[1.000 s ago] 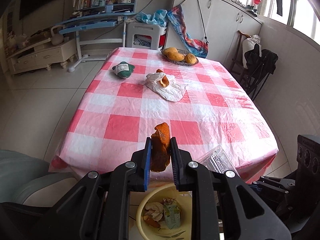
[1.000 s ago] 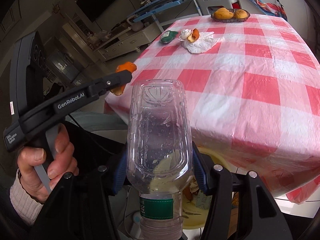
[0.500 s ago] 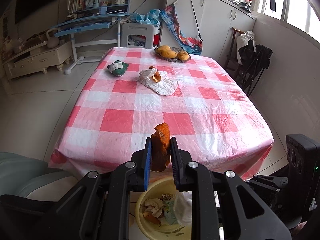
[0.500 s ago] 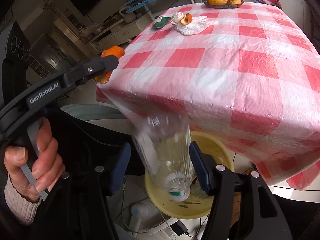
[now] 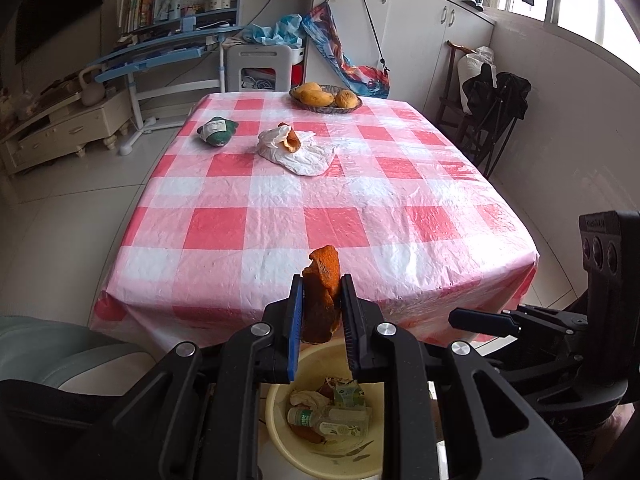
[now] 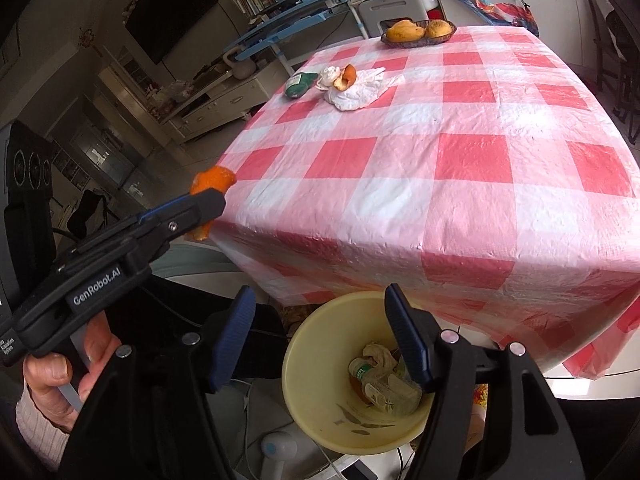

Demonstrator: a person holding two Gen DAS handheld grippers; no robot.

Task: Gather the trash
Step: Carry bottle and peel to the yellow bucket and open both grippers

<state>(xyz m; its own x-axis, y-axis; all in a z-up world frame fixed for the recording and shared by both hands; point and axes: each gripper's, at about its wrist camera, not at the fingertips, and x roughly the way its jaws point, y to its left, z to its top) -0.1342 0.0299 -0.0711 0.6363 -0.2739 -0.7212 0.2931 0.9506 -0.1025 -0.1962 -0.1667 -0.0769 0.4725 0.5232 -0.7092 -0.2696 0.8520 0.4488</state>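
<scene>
Right tool (image 6: 320, 336) spread empty, just opening; bottle (image 6: 384, 388) in yellow basin (image 6: 304, 392).

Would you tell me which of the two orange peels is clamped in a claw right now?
The orange peel in the left claw, above the yellow basin; the other peel lies on the white bag.

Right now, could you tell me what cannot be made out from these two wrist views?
- Basin contents: left wrist view, the left gripper covers its near part; right wrist view, a right gripper finger hides some.
- Bottle label: too small to read in either view.
- Green packet label: too small, left wrist view.
- Orange peel lower end: hidden between the pads.
</scene>
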